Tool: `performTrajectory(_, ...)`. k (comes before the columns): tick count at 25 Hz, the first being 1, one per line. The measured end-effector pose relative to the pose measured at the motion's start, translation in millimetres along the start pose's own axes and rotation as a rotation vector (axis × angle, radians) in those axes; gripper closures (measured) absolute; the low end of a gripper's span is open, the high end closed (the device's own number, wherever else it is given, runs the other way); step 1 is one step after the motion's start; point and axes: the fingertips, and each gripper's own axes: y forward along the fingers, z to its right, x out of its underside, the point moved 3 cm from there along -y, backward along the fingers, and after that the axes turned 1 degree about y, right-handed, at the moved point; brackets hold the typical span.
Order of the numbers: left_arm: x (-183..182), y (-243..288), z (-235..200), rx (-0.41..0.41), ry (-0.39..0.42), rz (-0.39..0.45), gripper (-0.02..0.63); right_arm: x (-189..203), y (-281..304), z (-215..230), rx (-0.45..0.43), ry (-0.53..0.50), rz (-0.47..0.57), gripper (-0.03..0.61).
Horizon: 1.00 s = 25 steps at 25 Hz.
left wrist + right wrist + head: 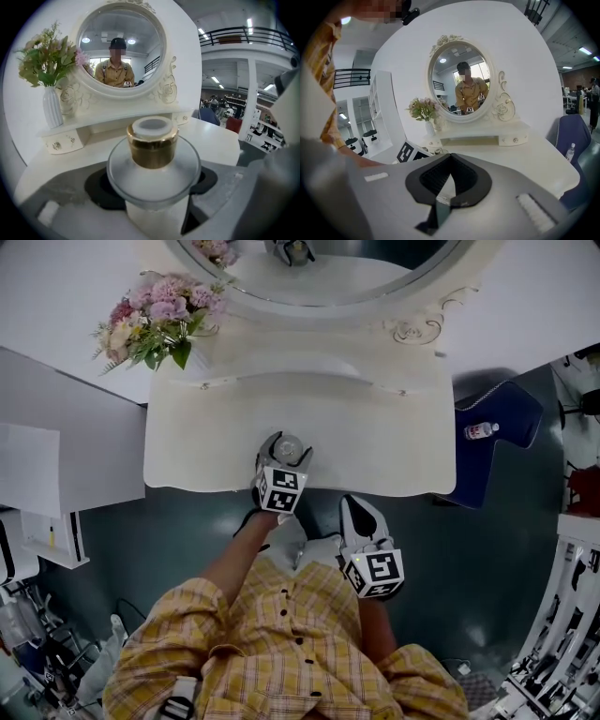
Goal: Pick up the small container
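Note:
The small container is a frosted glass jar with a gold collar and a white cap. It stands near the front edge of the cream dressing table. My left gripper is curved round it, and in the left gripper view the jar's wide body sits in the black notches of both jaws, which press on its sides. My right gripper hangs off the table's front edge, beside the person's yellow checked shirt. Its jaws are shut with nothing between them.
A vase of pink flowers stands at the table's back left, beside the oval mirror on its raised drawer shelf. A blue chair with a small bottle on it sits to the right. White shelving stands to the left.

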Motion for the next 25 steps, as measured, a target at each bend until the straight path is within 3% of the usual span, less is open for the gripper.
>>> performTrajectory(15,-51,-64,9,-0.012,0.011,0.104,0.272,-26,-21,2,0.027,-0.028,0.065,0.58)
performTrajectory(25,-81,-106,12,-0.023,-0.024,0.173,0.272,-44,-39,7,0.052,-0.044,0.112,0.58)
